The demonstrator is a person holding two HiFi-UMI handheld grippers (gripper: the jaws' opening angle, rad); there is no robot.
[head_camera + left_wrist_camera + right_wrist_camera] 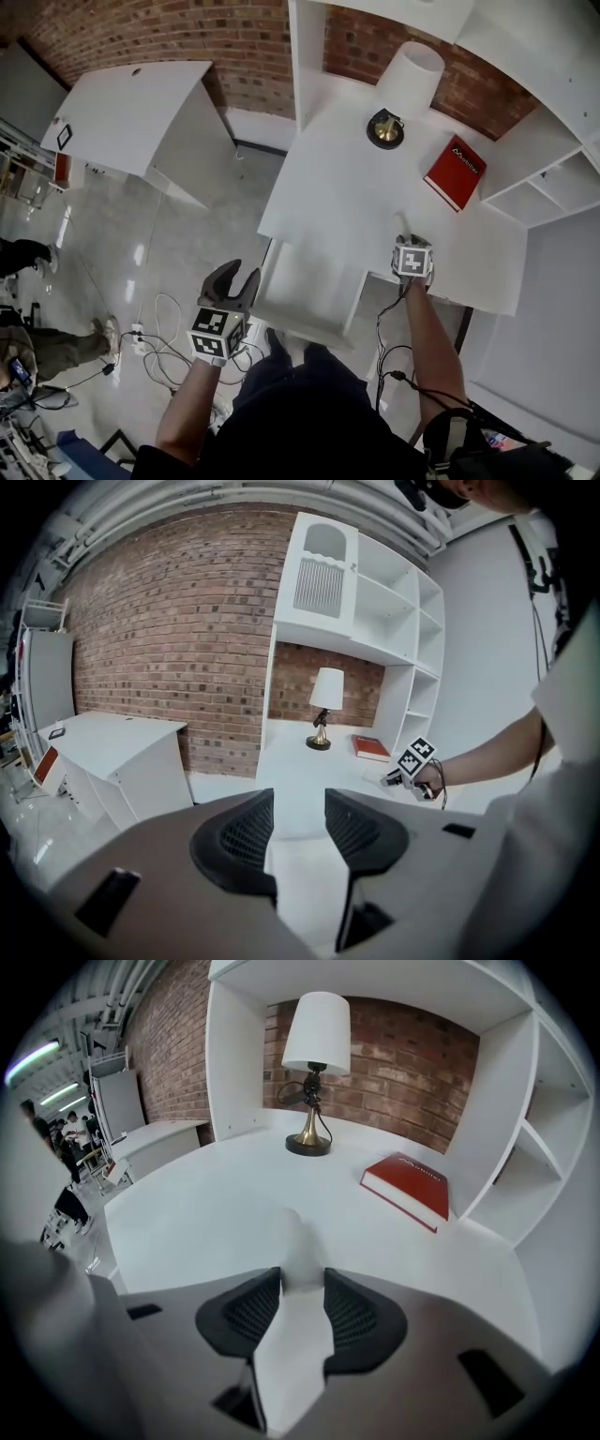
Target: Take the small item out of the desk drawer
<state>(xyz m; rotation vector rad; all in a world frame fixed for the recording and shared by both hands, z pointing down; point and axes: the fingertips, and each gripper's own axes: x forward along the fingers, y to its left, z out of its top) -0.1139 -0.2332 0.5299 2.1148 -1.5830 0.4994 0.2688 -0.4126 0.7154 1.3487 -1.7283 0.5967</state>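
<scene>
Right claw [302, 1283] clamps white item [296, 1234] — left claw [298, 810] gapes (empty).

1. Staged home-office set inside a larger lab or studio space.
2. Home cues: white desk [356, 197] with shelves [394, 602], table lamp [314, 1063], red book [408, 1185], brick wall [169, 621].
3. Lab cues: loose cables [159, 342] on the glossy floor at near left, exposed ceiling pipes [234, 499], strip lights [33, 1058].
4. People [70, 1133] stand at far left by a second white table [103, 742].
</scene>
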